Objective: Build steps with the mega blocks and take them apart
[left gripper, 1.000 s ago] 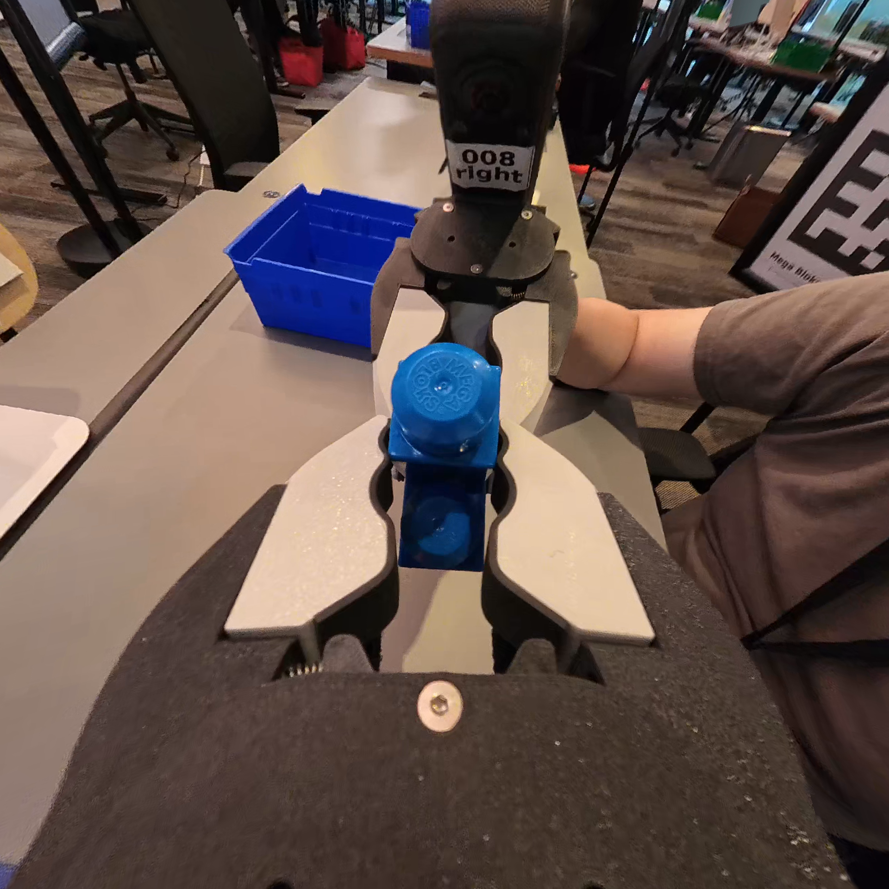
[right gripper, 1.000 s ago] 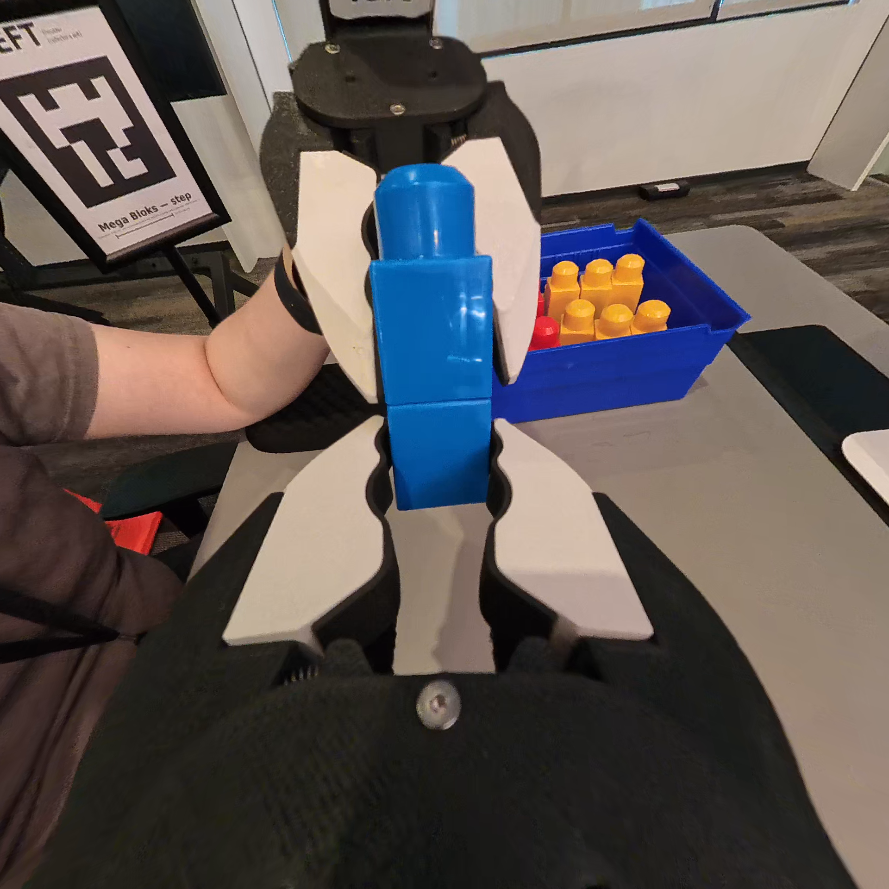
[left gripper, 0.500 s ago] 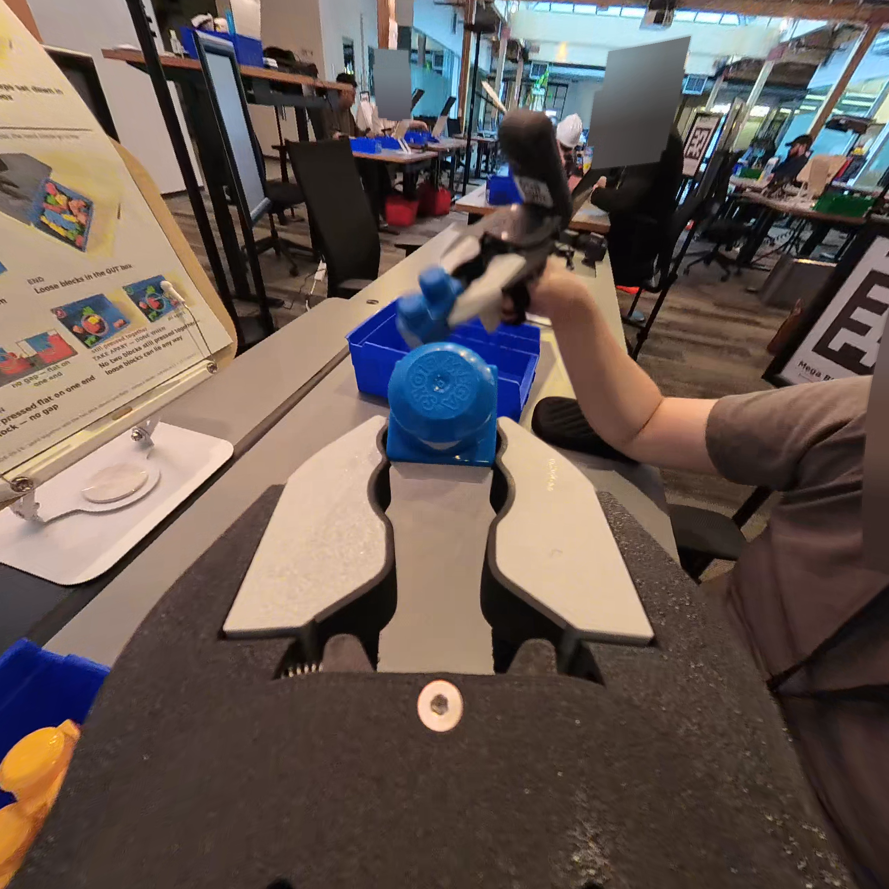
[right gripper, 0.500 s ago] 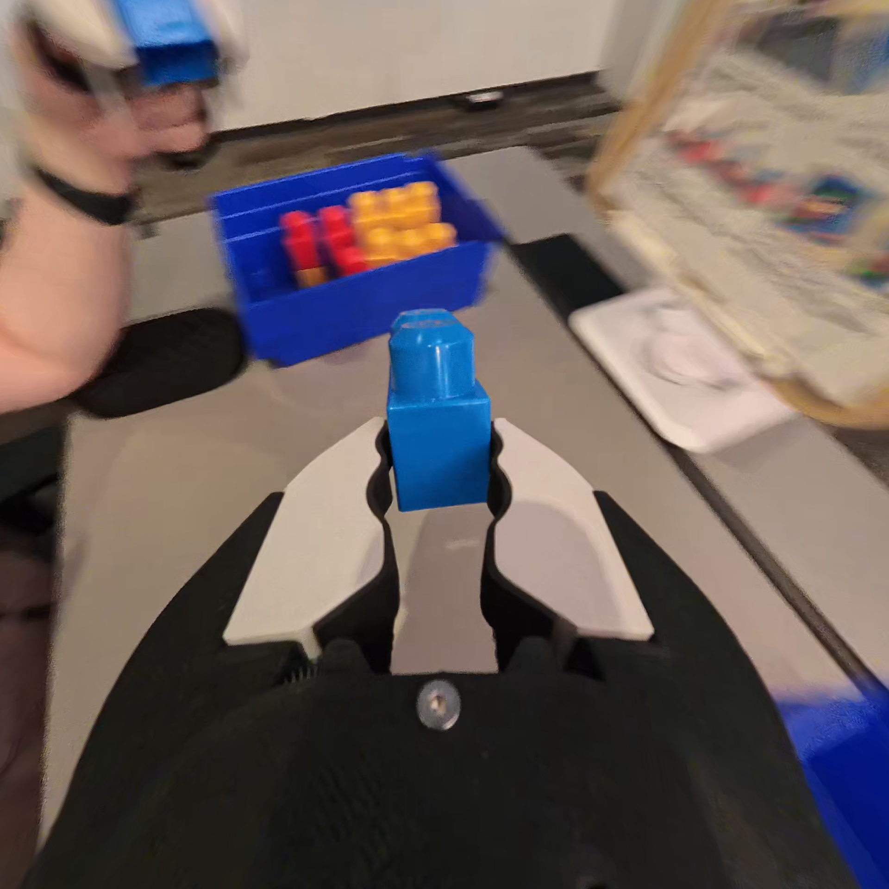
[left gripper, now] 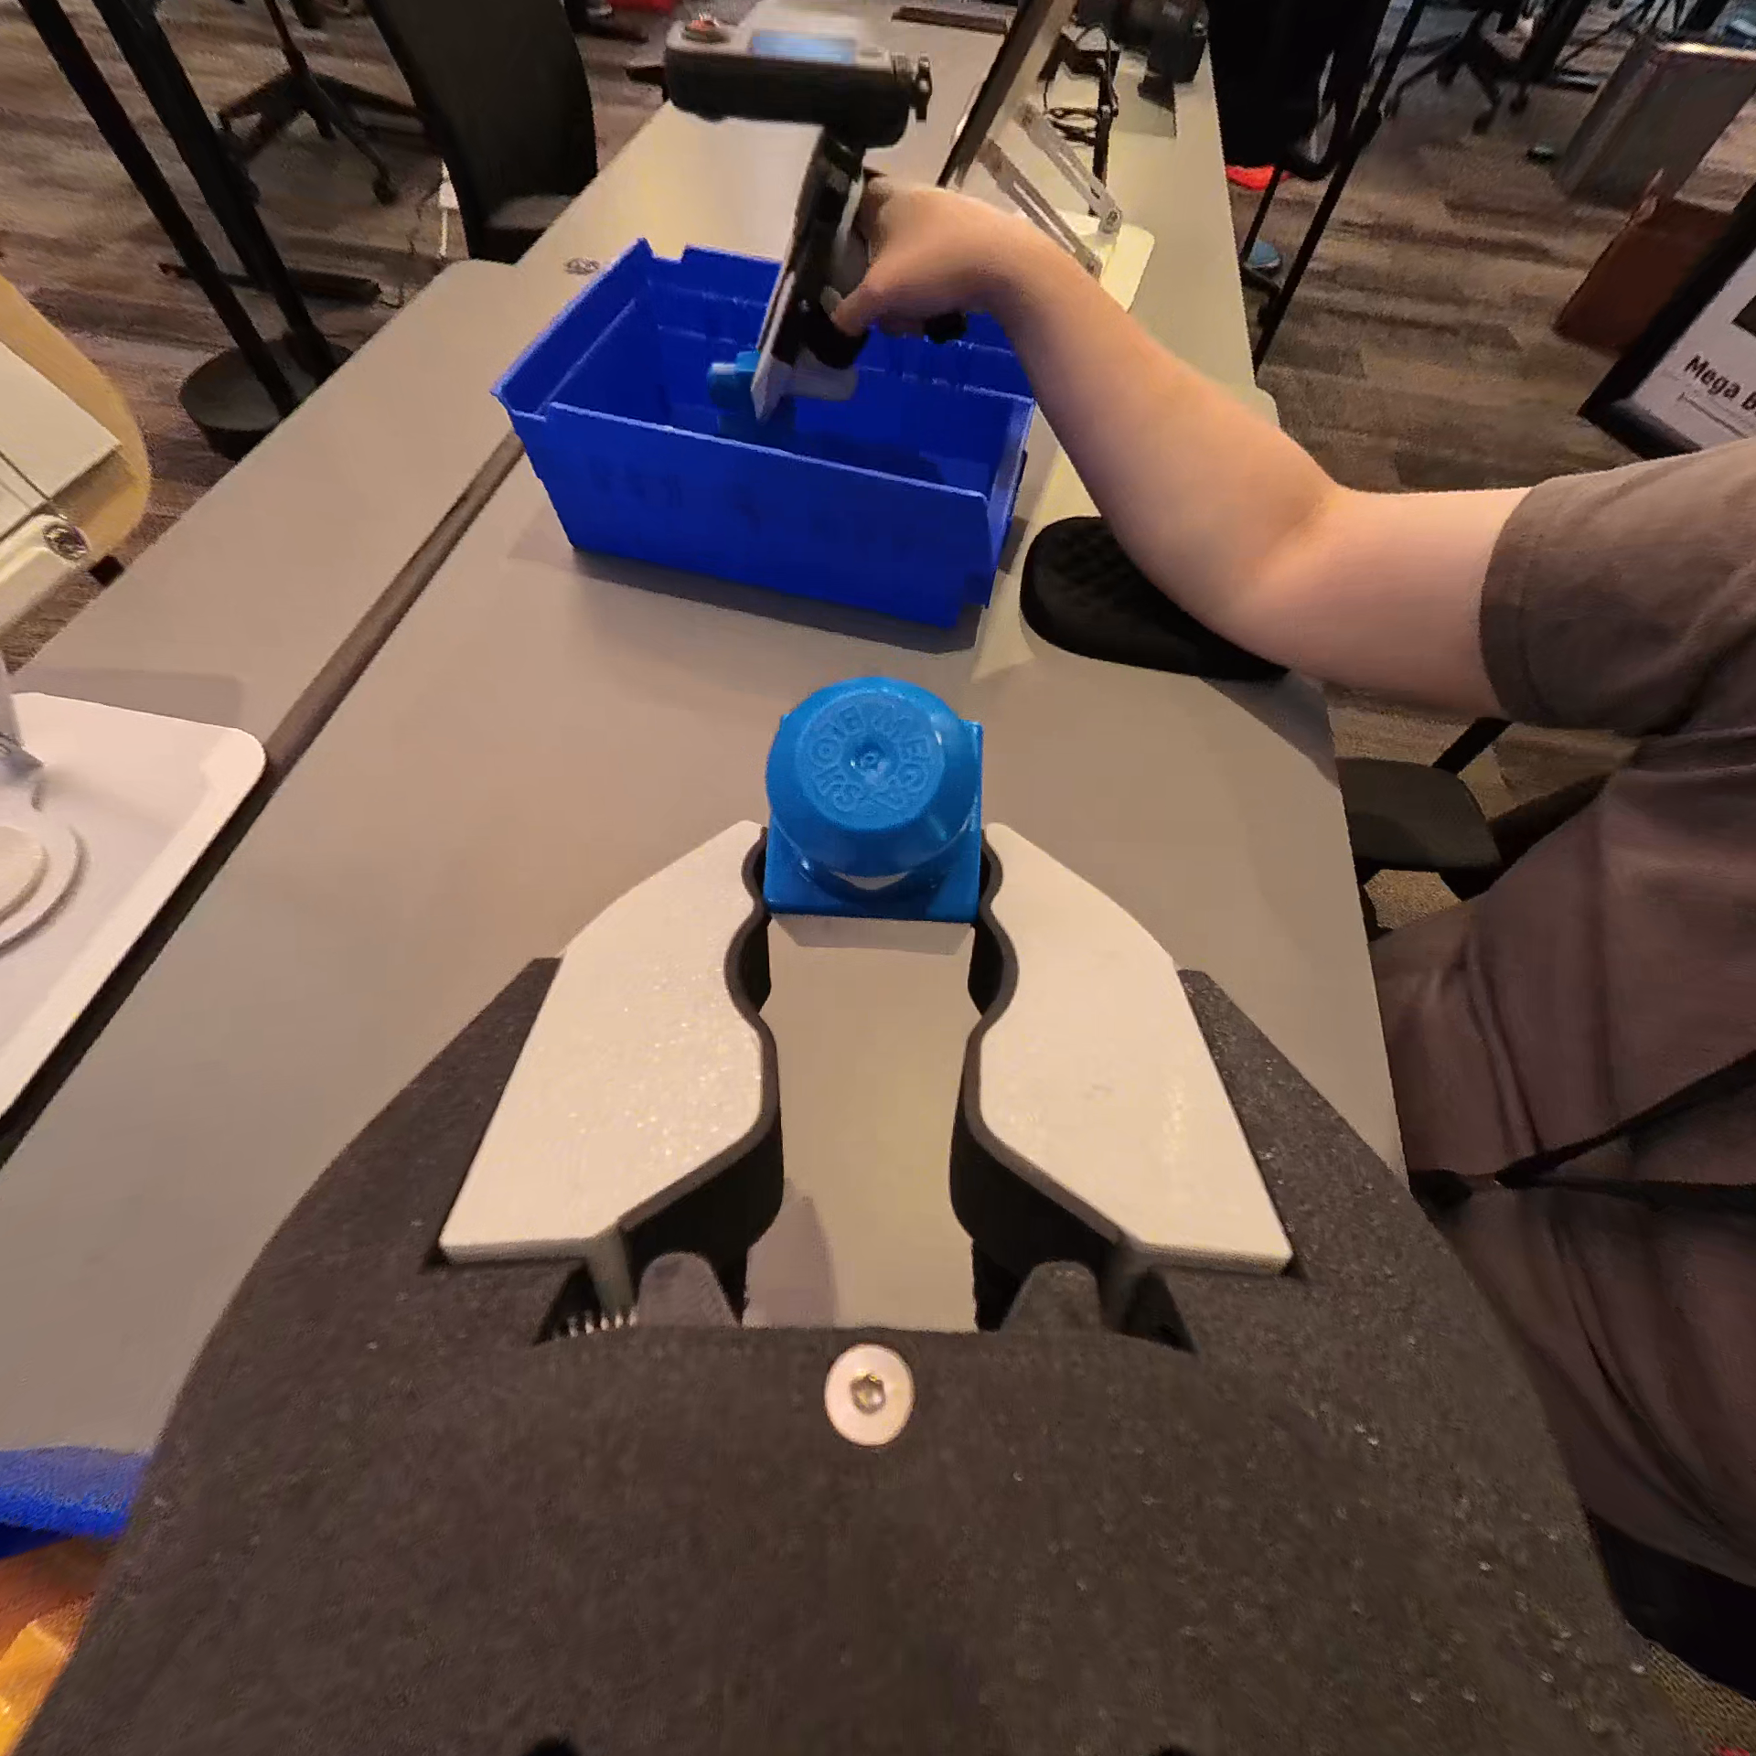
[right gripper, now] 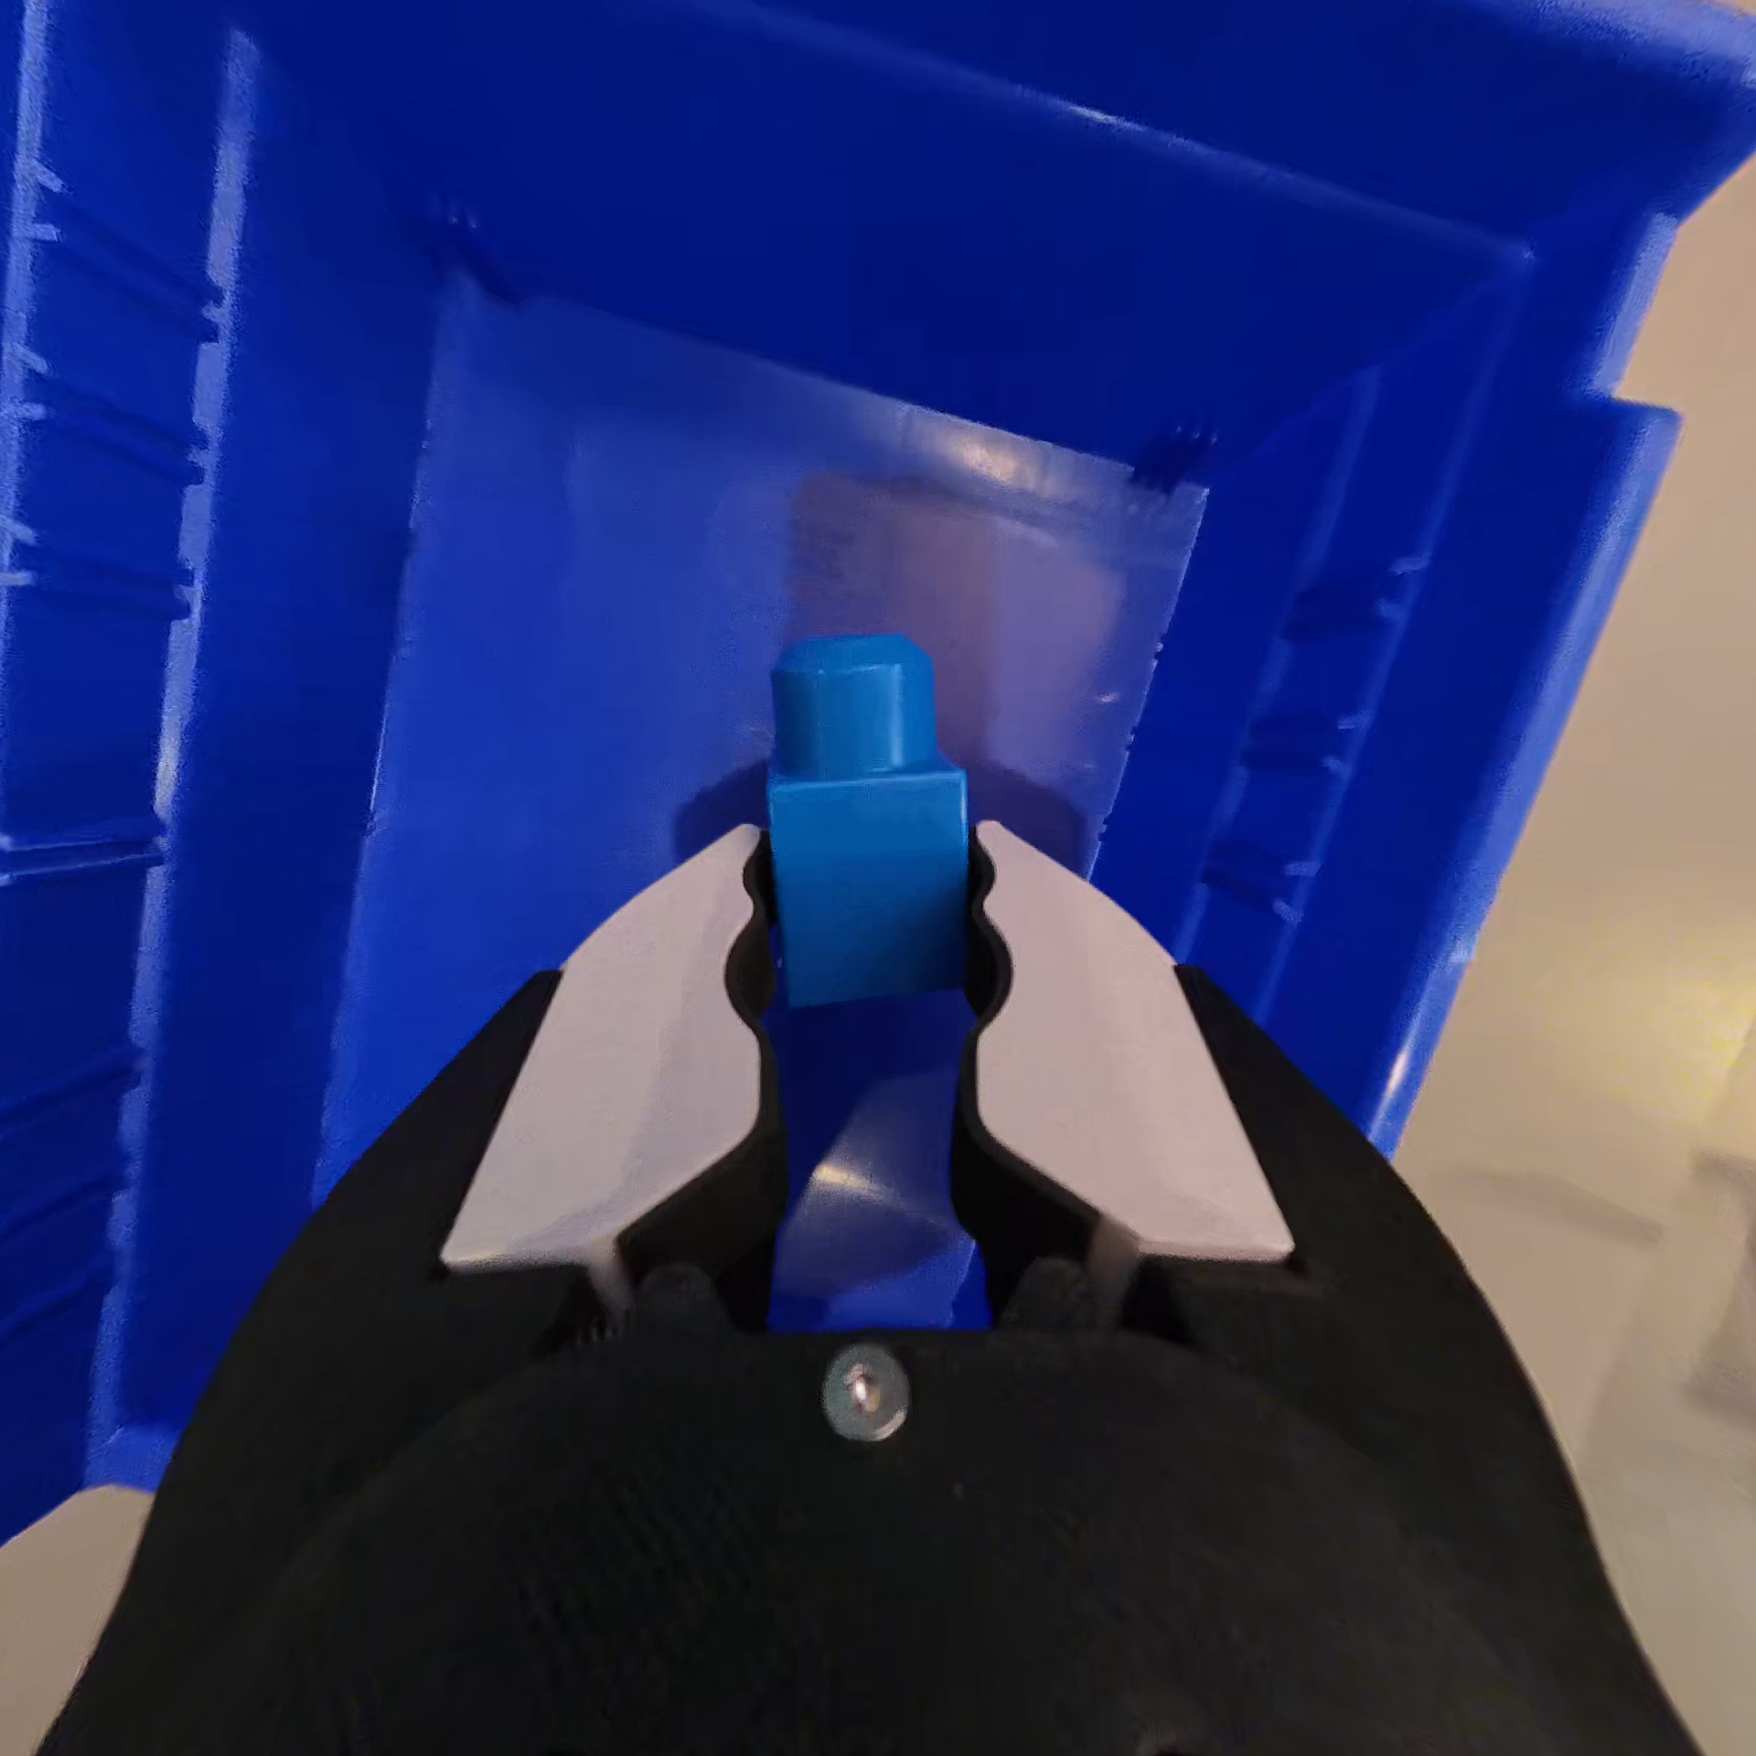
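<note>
My left gripper point(left gripper: 869, 874) is shut on a blue single-stud block point(left gripper: 872, 817), stud toward the camera, held above the grey table point(left gripper: 475, 808). My right gripper point(right gripper: 867, 884) is shut on a second blue single-stud block point(right gripper: 860, 855) and holds it low inside a blue bin point(right gripper: 285, 475), stud pointing at the bin's floor. The left wrist view shows that bin point(left gripper: 789, 504) farther along the table, with the right gripper point(left gripper: 760, 380) reaching down into it and its block point(left gripper: 734, 385) poking out past the fingers.
A person's forearm point(left gripper: 1235, 532) crosses from the right above a black pad point(left gripper: 1112, 599). A white tray point(left gripper: 104, 855) lies at the left table edge. A second blue bin's corner point(left gripper: 57, 1501) shows at lower left. Chairs and stands are behind. The gap from one gripper's tips to the other's is roughly 50 centimetres.
The two joined blue blocks have been pulled apart, one in each gripper. My right gripper has swung away and down into the far blue bin; my left has tilted back down toward the table.
</note>
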`<action>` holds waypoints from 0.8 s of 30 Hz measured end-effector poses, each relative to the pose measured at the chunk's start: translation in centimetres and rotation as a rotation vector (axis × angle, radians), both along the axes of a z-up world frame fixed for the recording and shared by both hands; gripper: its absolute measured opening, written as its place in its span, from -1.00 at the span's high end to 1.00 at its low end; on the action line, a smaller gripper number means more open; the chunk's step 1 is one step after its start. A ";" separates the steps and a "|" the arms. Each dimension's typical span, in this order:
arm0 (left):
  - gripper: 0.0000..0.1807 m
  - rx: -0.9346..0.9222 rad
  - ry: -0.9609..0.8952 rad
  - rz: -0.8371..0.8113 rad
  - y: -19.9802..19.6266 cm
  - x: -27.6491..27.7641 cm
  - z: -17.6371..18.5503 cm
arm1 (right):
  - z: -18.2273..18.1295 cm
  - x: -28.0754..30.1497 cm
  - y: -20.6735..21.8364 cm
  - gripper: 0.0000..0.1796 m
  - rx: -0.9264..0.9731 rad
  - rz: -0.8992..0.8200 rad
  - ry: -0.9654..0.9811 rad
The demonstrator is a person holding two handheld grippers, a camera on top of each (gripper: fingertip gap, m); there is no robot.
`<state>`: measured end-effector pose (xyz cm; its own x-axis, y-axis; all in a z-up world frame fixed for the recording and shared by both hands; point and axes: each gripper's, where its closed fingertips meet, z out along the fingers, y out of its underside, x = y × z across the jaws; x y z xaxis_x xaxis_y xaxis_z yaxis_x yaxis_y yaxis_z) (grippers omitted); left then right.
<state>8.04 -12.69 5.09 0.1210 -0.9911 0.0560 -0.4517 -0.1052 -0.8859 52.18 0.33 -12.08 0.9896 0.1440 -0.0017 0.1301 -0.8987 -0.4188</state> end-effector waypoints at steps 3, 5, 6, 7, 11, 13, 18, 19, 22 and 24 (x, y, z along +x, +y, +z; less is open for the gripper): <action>0.57 -0.013 0.012 0.004 0.1 0.3 -0.5 | 1.9 0.3 0.5 0.51 0.066 -0.028 -0.046; 0.57 -0.018 0.011 0.020 0.5 0.3 -0.6 | 4.9 -0.5 0.8 0.46 0.154 -0.014 -0.079; 0.57 -0.025 0.006 0.024 0.5 0.4 -0.6 | 7.0 -1.9 1.0 0.45 0.226 0.023 -0.084; 0.57 -0.033 0.002 0.027 0.6 0.6 -0.7 | 9.4 -4.2 1.3 0.45 0.317 0.093 -0.069; 0.57 -0.037 0.017 0.042 0.8 1.0 -1.2 | 18.7 -20.9 -1.8 0.46 0.671 0.590 0.261; 0.58 -0.033 0.035 0.039 0.7 1.3 -1.6 | 21.4 -29.2 -6.5 0.46 0.740 0.866 0.480; 0.58 -0.025 0.082 0.013 -0.2 2.0 -2.3 | 20.1 -39.6 -12.1 0.46 0.723 1.123 0.567; 0.58 -0.014 0.096 0.013 -0.3 2.2 -2.5 | 19.8 -40.6 -12.4 0.46 0.732 1.128 0.586; 0.58 0.011 0.135 -0.002 -0.8 2.7 -3.1 | 19.5 -42.5 -13.5 0.47 0.706 1.153 0.696; 0.58 0.026 0.152 -0.007 -1.0 3.0 -3.4 | 18.6 -43.0 -13.8 0.48 0.661 1.168 0.701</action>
